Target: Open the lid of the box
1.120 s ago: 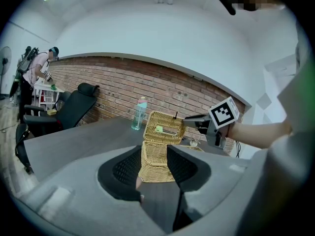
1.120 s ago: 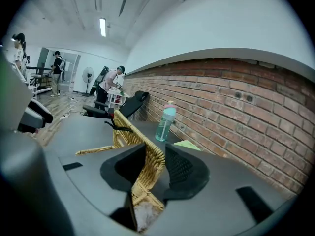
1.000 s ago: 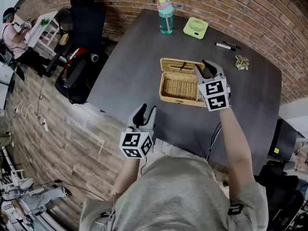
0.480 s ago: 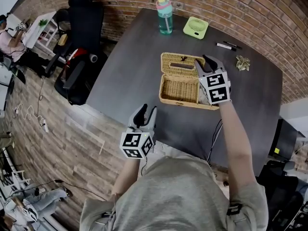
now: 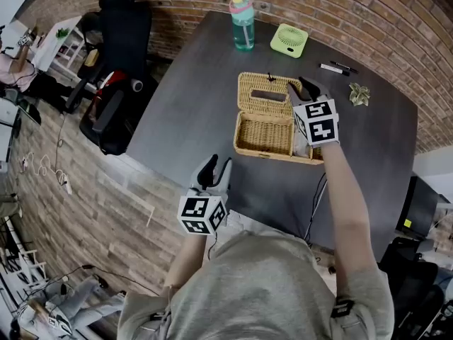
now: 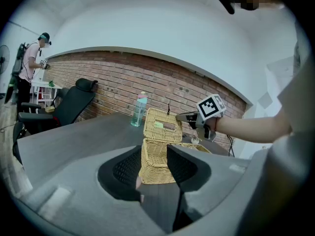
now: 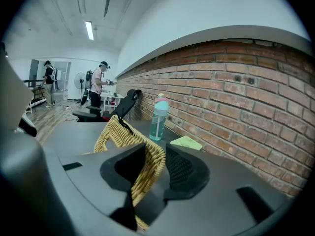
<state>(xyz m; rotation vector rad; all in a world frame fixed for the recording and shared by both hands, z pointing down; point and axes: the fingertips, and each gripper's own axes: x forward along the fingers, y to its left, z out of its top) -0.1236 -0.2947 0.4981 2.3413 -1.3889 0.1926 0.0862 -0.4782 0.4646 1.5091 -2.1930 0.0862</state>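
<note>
A wicker box (image 5: 265,134) stands in the middle of the dark table (image 5: 191,105), its inside showing. Its lid (image 5: 267,92) is lifted and leans toward the far side, hinged at the back. My right gripper (image 5: 304,91) is shut on the lid's right edge; in the right gripper view the woven rim (image 7: 147,163) sits between the pads. My left gripper (image 5: 214,167) hovers at the table's near edge, open and holding nothing, well short of the box. The left gripper view shows the box (image 6: 158,156), the raised lid (image 6: 163,126) and the right gripper (image 6: 189,117).
A teal bottle (image 5: 243,23) and a flat green fan (image 5: 288,40) stand at the table's far side. Pens (image 5: 333,67) and a folded paper shape (image 5: 359,94) lie at the far right. Black chairs (image 5: 120,55) stand to the left of the table.
The lid has swung up and back, from nearly over the box to standing open. My right gripper moved away from me with it. The left gripper stayed put.
</note>
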